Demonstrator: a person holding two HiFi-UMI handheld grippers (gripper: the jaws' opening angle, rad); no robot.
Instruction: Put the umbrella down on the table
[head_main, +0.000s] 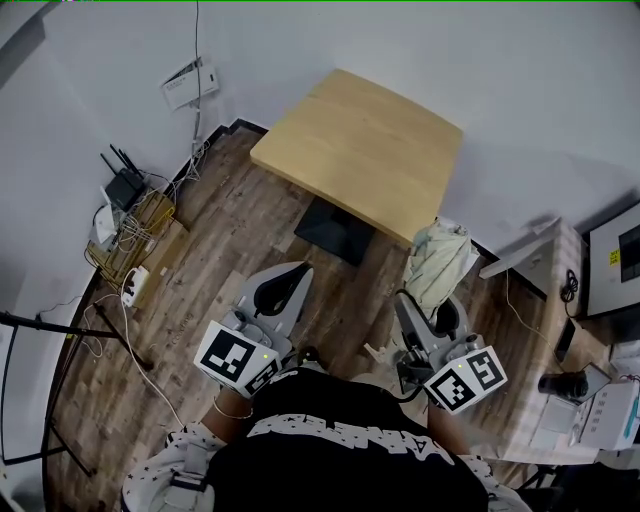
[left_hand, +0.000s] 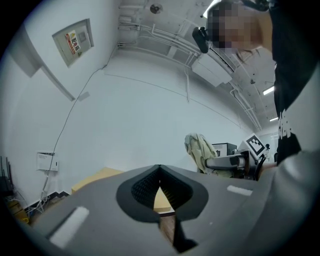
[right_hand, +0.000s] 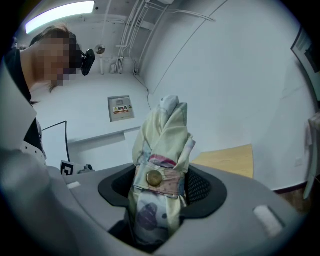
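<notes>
A folded pale yellow-green umbrella (right_hand: 162, 135), bound by a strap with a brass snap, stands upright between the jaws of my right gripper (right_hand: 160, 186), which is shut on it. In the head view the umbrella (head_main: 438, 260) rises from the right gripper (head_main: 425, 305) over the wooden floor, short of the light wooden table (head_main: 360, 140). My left gripper (head_main: 290, 275) hangs beside it, apart from the umbrella. Seen in the left gripper view, the left gripper (left_hand: 159, 172) has its tips together and holds nothing. That view also shows the umbrella (left_hand: 199, 150) to the right and the table (left_hand: 95, 180) ahead.
The table stands on a black base plate (head_main: 335, 228) against the white wall. A wire basket with a router and cables (head_main: 125, 235) sits on the floor at left, near a black stand's legs (head_main: 60, 340). A desk with a monitor (head_main: 610, 260) is at right.
</notes>
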